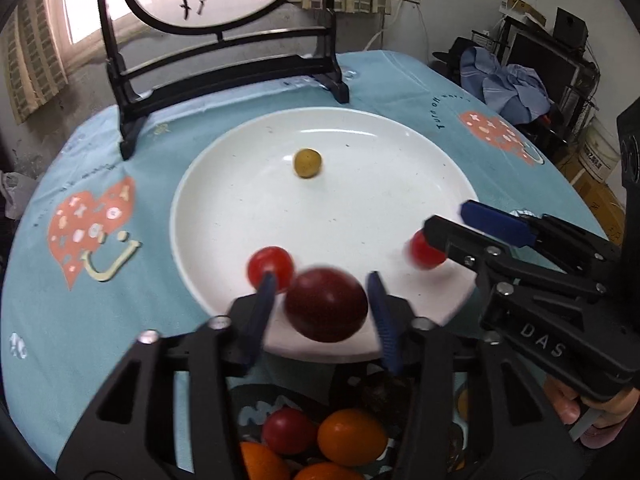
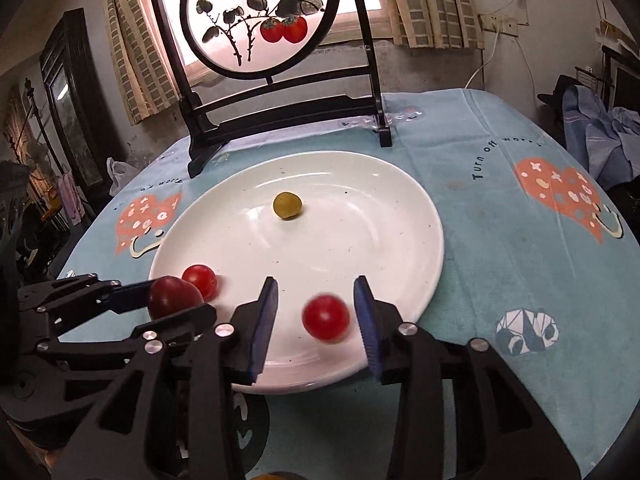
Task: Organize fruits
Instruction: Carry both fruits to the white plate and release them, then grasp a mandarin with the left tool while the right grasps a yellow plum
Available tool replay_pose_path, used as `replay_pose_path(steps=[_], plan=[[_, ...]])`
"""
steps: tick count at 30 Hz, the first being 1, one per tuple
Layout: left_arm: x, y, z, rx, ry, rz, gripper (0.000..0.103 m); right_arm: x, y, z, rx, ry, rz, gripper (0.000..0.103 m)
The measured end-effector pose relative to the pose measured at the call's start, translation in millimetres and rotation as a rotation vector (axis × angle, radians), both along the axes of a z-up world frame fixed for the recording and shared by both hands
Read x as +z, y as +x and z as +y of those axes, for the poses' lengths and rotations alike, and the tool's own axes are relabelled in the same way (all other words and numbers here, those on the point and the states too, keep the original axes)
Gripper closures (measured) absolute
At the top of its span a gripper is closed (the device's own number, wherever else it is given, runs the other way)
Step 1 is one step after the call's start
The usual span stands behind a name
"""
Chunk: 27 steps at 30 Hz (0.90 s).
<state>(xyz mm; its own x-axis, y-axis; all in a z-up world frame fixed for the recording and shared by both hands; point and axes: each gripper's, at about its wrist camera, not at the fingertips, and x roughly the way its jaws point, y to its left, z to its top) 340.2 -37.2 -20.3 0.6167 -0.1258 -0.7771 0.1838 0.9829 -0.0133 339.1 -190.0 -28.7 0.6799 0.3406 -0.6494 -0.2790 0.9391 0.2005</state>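
Black plastic linkage stamped "DAS" carries the right gripper [image 2: 316,312], its ribbed blue pads spread wide either side of a blurred red cherry tomato [image 2: 326,317] above the near rim of a glossy white plate [image 2: 400,216]. Left gripper [image 1: 322,304], likewise released, flanks a dark plum [image 1: 326,304]. On the teal tablecloth [image 2: 500,208], lettering reads "Turn off worr…". Farther in lie another red tomato [image 2: 200,279] and a small olive-green fruit [image 2: 287,205].

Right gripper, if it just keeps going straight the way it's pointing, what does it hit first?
Most likely the red cherry tomato, blurred, sitting between the open jaws of the right gripper over the white plate. Beyond it lies bare plate, then the small green fruit; depth is uncertain.
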Motion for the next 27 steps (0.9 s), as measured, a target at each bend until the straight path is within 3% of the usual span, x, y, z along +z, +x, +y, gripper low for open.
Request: replay_pose_path(steps=[1, 2, 6, 10, 16, 22, 27], plan=[[6, -5, 4, 0.006, 0.001, -0.030, 0.019, 2, -2, -4, -0.006, 0.013, 0.000, 0.050], [13, -10, 7, 0.008, -0.009, -0.059, 0.009, 4, -6, -10, -0.018, 0.039, -0.001, 0.042], [35, -34, 24, 0.017, -0.084, -0.111, 0.006, 14, -21, -16, -0.013, 0.066, 0.008, 0.041], [34, -62, 44, 0.026, -0.138, -0.121, 0.004, 14, -43, -8, 0.047, 0.046, 0.004, 0.041], [9, -100, 70, 0.104, -0.136, -0.100, 0.004, 10, -76, 6, 0.126, 0.013, -0.020, 0.041], [-2, -124, 84, 0.147, -0.123, -0.066, 0.004, 4, -107, 12, 0.185, -0.004, 0.029, 0.041], [-6, -131, 95, 0.190, -0.134, -0.058, 0.005, 7, -112, 2, 0.138, -0.049, -0.014, 0.041]])
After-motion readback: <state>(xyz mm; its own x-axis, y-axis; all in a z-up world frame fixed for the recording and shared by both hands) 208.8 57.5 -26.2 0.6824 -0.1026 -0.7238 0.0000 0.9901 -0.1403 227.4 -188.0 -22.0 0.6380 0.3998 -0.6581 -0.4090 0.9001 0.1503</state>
